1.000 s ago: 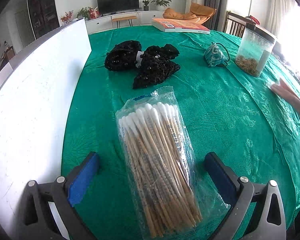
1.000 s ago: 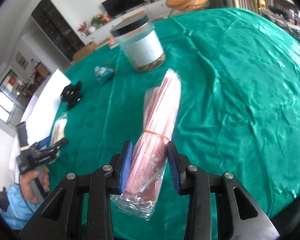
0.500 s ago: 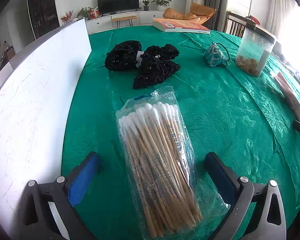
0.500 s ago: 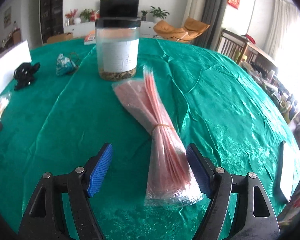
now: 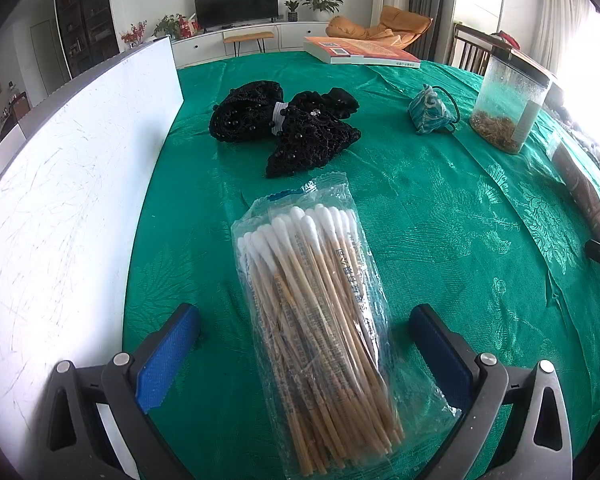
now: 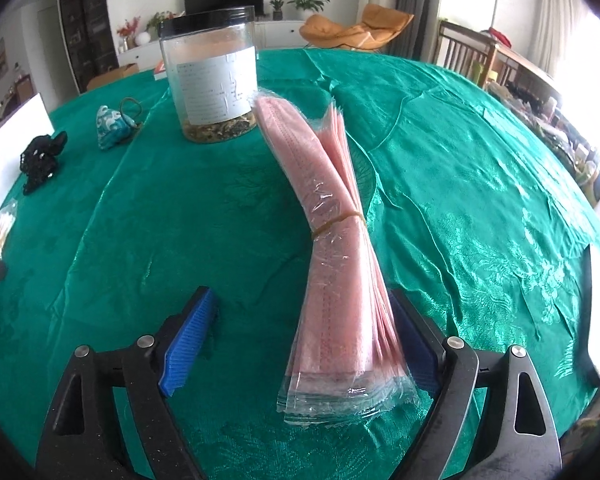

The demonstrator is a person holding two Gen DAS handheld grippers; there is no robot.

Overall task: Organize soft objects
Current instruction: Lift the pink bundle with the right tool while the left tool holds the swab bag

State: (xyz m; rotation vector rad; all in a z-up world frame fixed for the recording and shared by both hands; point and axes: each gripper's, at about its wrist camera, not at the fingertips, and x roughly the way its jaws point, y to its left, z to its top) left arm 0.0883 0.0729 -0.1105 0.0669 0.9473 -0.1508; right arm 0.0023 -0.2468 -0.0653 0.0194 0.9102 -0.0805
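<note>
Counter (image 6: 460,152): one each of five items.
Mask pack (image 6: 340,240), swab bag (image 5: 320,320), jar (image 6: 210,76), pouch (image 6: 114,126), black lace bundle (image 5: 288,128); right gripper (image 6: 304,340) just opened, left gripper (image 5: 304,344) spread.

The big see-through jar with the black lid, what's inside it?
The jar holds a thin brownish layer of dried bits at the bottom. Its white label covers the middle, so that part stays hidden.
</note>
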